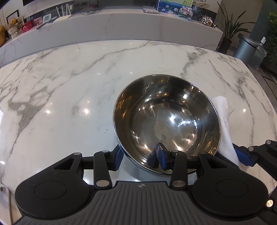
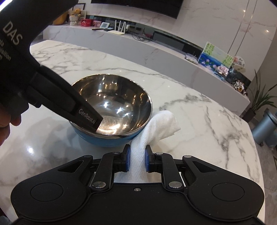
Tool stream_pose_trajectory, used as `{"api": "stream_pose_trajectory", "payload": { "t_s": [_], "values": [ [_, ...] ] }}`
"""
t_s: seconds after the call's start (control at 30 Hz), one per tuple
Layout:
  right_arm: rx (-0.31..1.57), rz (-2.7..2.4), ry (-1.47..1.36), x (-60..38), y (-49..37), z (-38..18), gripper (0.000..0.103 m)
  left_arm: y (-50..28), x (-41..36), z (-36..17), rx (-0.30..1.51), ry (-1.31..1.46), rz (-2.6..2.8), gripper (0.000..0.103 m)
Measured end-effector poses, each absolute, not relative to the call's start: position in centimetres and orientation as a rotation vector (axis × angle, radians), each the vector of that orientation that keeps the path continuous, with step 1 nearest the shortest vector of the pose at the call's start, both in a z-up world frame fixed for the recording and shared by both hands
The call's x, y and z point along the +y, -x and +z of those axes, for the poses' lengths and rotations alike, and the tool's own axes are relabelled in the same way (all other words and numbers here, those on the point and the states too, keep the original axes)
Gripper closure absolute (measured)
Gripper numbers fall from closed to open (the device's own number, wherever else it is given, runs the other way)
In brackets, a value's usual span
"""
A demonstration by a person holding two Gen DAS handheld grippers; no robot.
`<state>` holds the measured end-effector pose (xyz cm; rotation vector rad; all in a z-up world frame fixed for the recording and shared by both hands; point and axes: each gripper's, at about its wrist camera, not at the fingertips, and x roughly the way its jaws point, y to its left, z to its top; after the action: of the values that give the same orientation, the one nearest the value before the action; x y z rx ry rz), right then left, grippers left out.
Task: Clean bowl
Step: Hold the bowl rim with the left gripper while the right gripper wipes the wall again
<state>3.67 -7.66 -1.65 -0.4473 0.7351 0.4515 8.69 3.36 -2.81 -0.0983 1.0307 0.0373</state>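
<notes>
On the white marble table (image 1: pixel 69 83), my two grippers work at a steel bowl (image 1: pixel 166 121) that sits upright near the table's near edge, with nothing else on the slab around it. Beyond the table runs a long marble ledge (image 2: pixel 155 43) carrying a white router (image 2: pixel 118 28), a teddy bear (image 2: pixel 75 16), small boxes, and a painted picture of lotus flowers (image 2: pixel 215 57); a potted plant (image 1: pixel 228 29) and a grey bin (image 1: pixel 245 50) stand on the floor at the far right. My left gripper (image 1: pixel 140 155) straddles the bowl's near rim, one blue pad outside the wall and the other inside it, pinching the wall between them. From my right wrist view, that left gripper's black body crosses the left half of the frame and hides part of the bowl's near wall and rim. The bowl is blue outside and mirror-bright inside, and it holds nothing that I can see except a dull smeared patch on its floor. My right gripper (image 2: pixel 137 158) has its jaws pressed onto a white paper towel (image 2: pixel 155 129), whose free end drapes onto the table just beside the bowl's right wall, outside it.
</notes>
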Motion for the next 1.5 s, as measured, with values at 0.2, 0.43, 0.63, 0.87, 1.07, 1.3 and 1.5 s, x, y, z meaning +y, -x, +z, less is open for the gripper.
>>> {"api": "stream_pose_trajectory", "payload": {
  "t_s": [0.2, 0.43, 0.63, 0.87, 1.07, 1.3, 1.5],
  "values": [
    [0.791, 0.486, 0.445, -7.2, -3.5, -2.6, 0.088, -8.7, 3.2, -2.8, 1.031, 0.095, 0.032, 0.064],
    [0.828, 0.517, 0.469, -6.8, -3.3, -3.4, 0.088, -8.7, 3.3, -2.9, 1.030, 0.097, 0.019, 0.064],
    [0.832, 0.514, 0.468, -6.9, -3.8, -3.3, 0.088, -8.6, 3.4, -2.5, 0.992, 0.018, 0.021, 0.064],
    [0.829, 0.513, 0.466, -7.1, -4.3, -4.3, 0.088, -8.8, 4.5, -2.3, 0.965, -0.001, 0.017, 0.070],
    [0.829, 0.511, 0.469, -7.2, -4.2, -4.2, 0.088, -9.1, 5.0, -1.9, 0.945, 0.008, 0.004, 0.086],
    [0.821, 0.489, 0.454, -7.7, -4.3, -3.6, 0.088, -9.0, 5.3, -1.9, 0.959, 0.040, 0.010, 0.087],
    [0.775, 0.453, 0.386, -8.3, -4.0, -1.9, 0.088, -8.7, 5.0, -2.0, 0.973, 0.057, 0.029, 0.087]
  ]
}}
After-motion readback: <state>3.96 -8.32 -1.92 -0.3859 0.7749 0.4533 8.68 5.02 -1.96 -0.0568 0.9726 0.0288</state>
